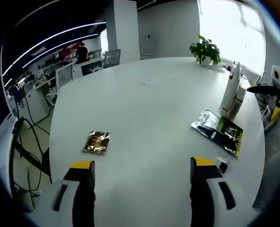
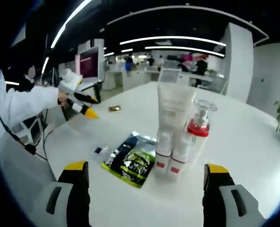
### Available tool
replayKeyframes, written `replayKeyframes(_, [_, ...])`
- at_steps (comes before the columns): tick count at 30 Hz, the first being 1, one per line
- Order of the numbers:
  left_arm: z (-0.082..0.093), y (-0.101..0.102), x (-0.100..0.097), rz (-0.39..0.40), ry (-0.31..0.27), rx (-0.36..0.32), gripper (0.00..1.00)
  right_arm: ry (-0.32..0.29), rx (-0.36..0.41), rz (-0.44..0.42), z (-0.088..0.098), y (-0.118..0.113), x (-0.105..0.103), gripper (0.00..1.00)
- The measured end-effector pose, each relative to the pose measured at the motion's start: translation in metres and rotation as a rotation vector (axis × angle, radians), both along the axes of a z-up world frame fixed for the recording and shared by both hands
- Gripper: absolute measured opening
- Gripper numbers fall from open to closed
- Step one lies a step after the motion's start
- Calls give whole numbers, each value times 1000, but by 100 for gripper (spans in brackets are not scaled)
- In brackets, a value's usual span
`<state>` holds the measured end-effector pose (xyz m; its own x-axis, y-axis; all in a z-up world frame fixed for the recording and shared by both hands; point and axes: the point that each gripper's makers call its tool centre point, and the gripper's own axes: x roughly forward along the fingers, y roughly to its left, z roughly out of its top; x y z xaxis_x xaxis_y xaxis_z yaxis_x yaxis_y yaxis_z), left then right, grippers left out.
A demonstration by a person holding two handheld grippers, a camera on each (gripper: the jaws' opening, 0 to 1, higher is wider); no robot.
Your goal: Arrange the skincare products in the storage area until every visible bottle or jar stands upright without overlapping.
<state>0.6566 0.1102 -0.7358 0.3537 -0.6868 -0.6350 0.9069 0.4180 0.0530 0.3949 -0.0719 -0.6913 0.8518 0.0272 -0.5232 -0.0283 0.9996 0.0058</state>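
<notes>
Both grippers, left gripper (image 1: 142, 172) and right gripper (image 2: 144, 177), hold jaws apart, empty. Tall white plastic tube (image 2: 174, 109) stands upright on white round counter (image 2: 244, 142); clear red-collared pump bottle (image 2: 199, 126) touching beside it. Green-black flat sachet (image 2: 131, 161) lies just left of tube. Judged: approach stage; next, reach for sachet.

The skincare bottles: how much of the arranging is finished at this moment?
Done: the white tube, the red-collared pump bottle and two small bottles stand upright together on the table. In hand: nothing; both grippers, left and right, are open. Left: possibly the flat sachets.
</notes>
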Motion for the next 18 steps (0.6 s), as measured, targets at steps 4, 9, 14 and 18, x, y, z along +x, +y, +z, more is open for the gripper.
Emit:
replayKeyframes(4, [-1,-2,15,-1,-16,9,78,5,-4,1,-1,-1,0,100])
replayKeyframes(9, [-1,-6,34,18,-12,-10,75,8,1,-4,-2,-2,0,100])
replayKeyframes(14, [-10,-7,64,27,-13,6,72,13,2,-4,-4,-1,-1,100])
replayKeyframes(18, [-13,-9,78,35,-8,-10,69,21,1,-7,-6,-1,-3,100])
